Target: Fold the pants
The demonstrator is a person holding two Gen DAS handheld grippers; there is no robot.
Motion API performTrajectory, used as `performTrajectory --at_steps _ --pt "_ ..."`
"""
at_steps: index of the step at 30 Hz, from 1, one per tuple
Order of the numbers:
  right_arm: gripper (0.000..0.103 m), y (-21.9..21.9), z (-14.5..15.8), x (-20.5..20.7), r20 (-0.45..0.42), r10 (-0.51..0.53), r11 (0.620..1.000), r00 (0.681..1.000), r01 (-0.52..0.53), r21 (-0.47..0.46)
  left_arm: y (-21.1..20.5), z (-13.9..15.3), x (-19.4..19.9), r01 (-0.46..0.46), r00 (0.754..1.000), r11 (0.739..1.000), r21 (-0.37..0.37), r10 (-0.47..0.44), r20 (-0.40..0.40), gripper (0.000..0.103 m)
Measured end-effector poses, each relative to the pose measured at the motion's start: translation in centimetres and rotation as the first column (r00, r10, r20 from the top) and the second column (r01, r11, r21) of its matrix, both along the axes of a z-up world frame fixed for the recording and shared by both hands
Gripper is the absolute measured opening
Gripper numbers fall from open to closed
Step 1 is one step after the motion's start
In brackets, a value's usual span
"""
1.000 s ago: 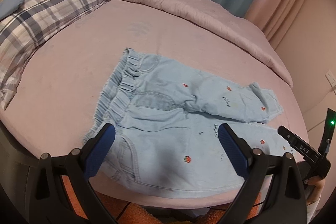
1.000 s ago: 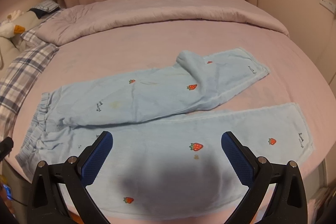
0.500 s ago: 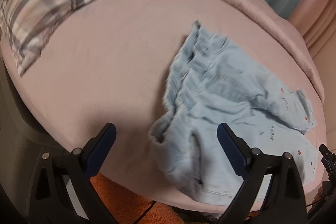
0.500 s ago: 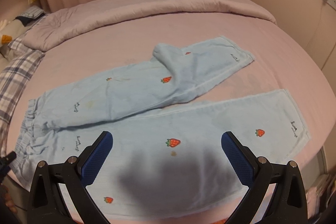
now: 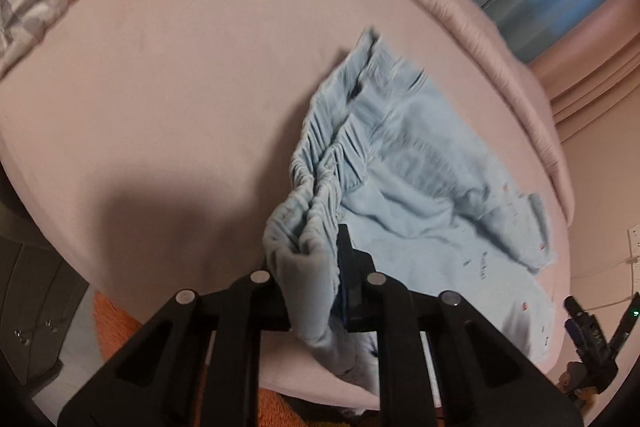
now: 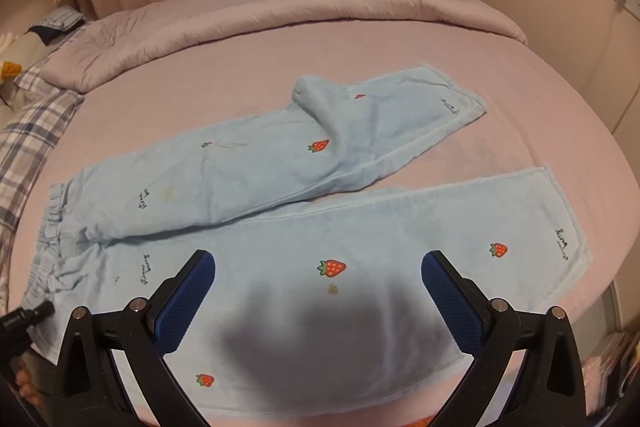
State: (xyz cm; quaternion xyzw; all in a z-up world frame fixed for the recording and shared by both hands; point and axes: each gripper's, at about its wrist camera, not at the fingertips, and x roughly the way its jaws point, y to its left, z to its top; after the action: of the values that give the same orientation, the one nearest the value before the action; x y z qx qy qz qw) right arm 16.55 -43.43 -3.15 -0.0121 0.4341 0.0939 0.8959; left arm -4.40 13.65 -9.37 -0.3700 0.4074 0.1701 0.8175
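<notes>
Left wrist view: the left gripper (image 5: 320,279) is clamped on the waistband corner of the pants (image 5: 404,179), which bunches up toward 12 o'clock. The right gripper (image 6: 318,291) hangs wide apart and empty over the near leg (image 6: 360,267), the pants spread across the bed (image 6: 540,107). Risk: with only one corner pinched, a lift could drag the whole garment crooked, and the far leg (image 6: 280,163), already creased at 1 o'clock, may twist further.

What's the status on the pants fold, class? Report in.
Left hand-held gripper shut on pants waistband at the bed edge. Right hand-held gripper open, hovering over near leg. Far leg rumpled, folded over itself. Nothing blocking.
</notes>
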Motion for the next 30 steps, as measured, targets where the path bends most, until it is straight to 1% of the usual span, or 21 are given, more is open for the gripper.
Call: performTrajectory --at_steps 3,4,5,6,8,9,10,12,15,18,19,21,22,25,26,28,30 --pt "0.103 0.1 0.0 0.0 0.0 -0.003 1.0 1.0 0.003 -0.006 0.0 1.0 0.0 0.002 1.0 0.999 0.039 -0.002 0.008 0.014" --pt "0.103 0.2 0.1 0.0 -0.001 -0.003 1.0 1.0 0.003 -0.009 0.0 0.9 -0.2 0.007 1.0 0.999 0.047 -0.008 0.006 0.014" --pt "0.103 0.2 0.1 0.1 0.0 -0.007 1.0 1.0 0.007 -0.013 0.2 0.6 -0.2 -0.006 1.0 0.999 0.041 0.006 0.002 0.014" --pt "0.103 0.1 0.2 0.1 0.001 -0.01 1.0 1.0 0.011 -0.015 0.4 -0.1 -0.2 -0.022 1.0 0.999 0.023 0.022 -0.009 0.014" --pt "0.103 -0.3 0.1 0.4 0.002 -0.021 1.0 1.0 0.021 -0.017 0.5 -2.0 0.3 -0.011 0.997 1.0 0.028 0.013 -0.07 0.014" --pt "0.103 -0.6 0.0 0.6 -0.003 -0.029 0.999 1.0 0.029 -0.014 0.5 -2.8 0.5 -0.011 0.996 1.0 0.023 0.013 -0.085 0.014" --pt "0.103 -1.1 -0.1 0.8 -0.009 -0.035 0.999 0.999 0.035 -0.011 0.5 -3.2 0.4 -0.018 0.997 1.0 0.024 0.019 -0.071 0.015" --pt "0.103 -2.4 -0.6 1.5 -0.029 -0.065 0.998 0.997 0.065 -0.004 0.4 -3.0 0.4 -0.017 0.997 1.0 0.024 0.019 -0.071 0.015" --pt "0.103 -5.7 -1.7 3.0 -0.07 -0.162 0.987 0.984 0.162 0.002 0.6 -3.1 0.5 -0.021 0.997 1.0 0.007 0.021 -0.074 0.017" --pt "0.103 -10.1 -2.8 4.4 -0.108 -0.301 0.954 0.948 0.301 -0.016 0.7 -3.1 0.3 -0.023 0.998 1.0 -0.009 0.022 -0.065 0.018" --pt "0.103 -11.9 -3.1 4.7 -0.13 -0.346 0.937 0.929 0.349 -0.003 1.0 -3.3 0.5 -0.025 0.998 1.0 -0.014 0.024 -0.06 0.018" --pt "0.103 -15.0 -3.4 5.1 -0.161 -0.402 0.909 0.902 0.414 0.05 1.1 -3.3 0.3 -0.028 0.998 0.999 -0.016 0.027 -0.058 0.018" --pt "0.103 -16.6 -3.6 5.2 -0.172 -0.44 0.889 0.881 0.455 0.056 1.1 -3.4 0.2 -0.026 0.998 1.0 -0.013 0.026 -0.058 0.018" --pt "0.103 -20.6 -4.3 5.3 -0.181 -0.566 0.817 0.804 0.577 0.008 1.0 -3.3 0.5 -0.022 0.998 1.0 -0.003 0.021 -0.065 0.018" --pt "0.103 -21.7 -4.7 5.2 -0.192 -0.595 0.795 0.781 0.607 0.004 1.1 -3.3 0.5 -0.024 0.997 1.0 -0.006 0.023 -0.067 0.018" --pt "0.103 -23.3 -5.5 5.0 -0.224 -0.626 0.763 0.747 0.646 0.022 1.2 -3.3 0.8 -0.026 0.997 1.0 -0.012 0.025 -0.071 0.018" --pt "0.103 -24.3 -6.4 4.8 -0.259 -0.64 0.739 0.724 0.672 0.051 1.2 -3.3 0.8 -0.025 0.997 1.0 -0.014 0.024 -0.073 0.018"
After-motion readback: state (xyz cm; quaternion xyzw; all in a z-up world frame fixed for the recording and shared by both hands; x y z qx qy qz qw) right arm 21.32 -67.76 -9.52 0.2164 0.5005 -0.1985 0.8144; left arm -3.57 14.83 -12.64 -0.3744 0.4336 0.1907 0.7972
